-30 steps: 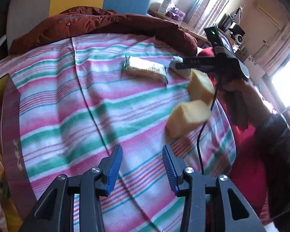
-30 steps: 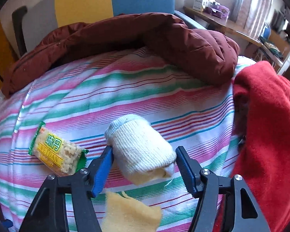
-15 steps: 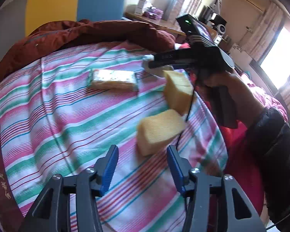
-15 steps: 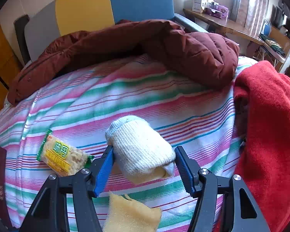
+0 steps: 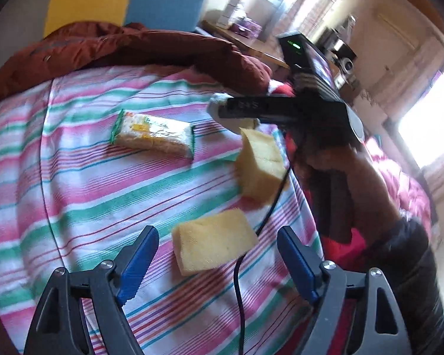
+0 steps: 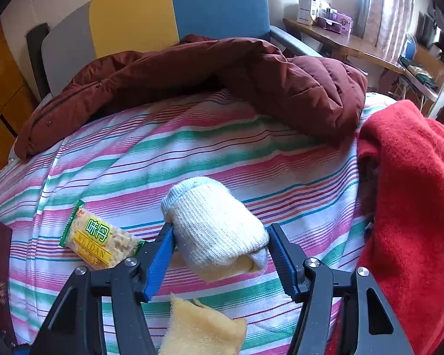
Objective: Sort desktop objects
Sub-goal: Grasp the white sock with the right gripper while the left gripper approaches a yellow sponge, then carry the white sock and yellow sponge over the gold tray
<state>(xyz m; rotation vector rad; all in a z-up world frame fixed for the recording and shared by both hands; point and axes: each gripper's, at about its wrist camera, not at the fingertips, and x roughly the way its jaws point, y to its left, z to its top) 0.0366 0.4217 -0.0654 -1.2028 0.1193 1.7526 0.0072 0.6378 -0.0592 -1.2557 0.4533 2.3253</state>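
We are noting that the left gripper (image 5: 214, 261) has just been opening its jaws; they now stand wide around the near yellow sponge (image 5: 214, 245) without touching it, angled down over the striped cloth (image 5: 74, 183). The right gripper (image 6: 220, 256), tilted steeply down, is bracketing the rolled white sock (image 6: 214, 224); we cannot tell whether both pads press it.

The cracker packet (image 6: 100, 241), lying on the striped cloth (image 6: 192, 153) toward its left edge, carries a green label with two white Chinese characters, 味丹, and below it "WEIDAN" in capitals on the yellow band. In the left wrist view the same packet's print is too blurred to read. Marks on the right gripper's black body (image 5: 251, 107) there are also illegible.
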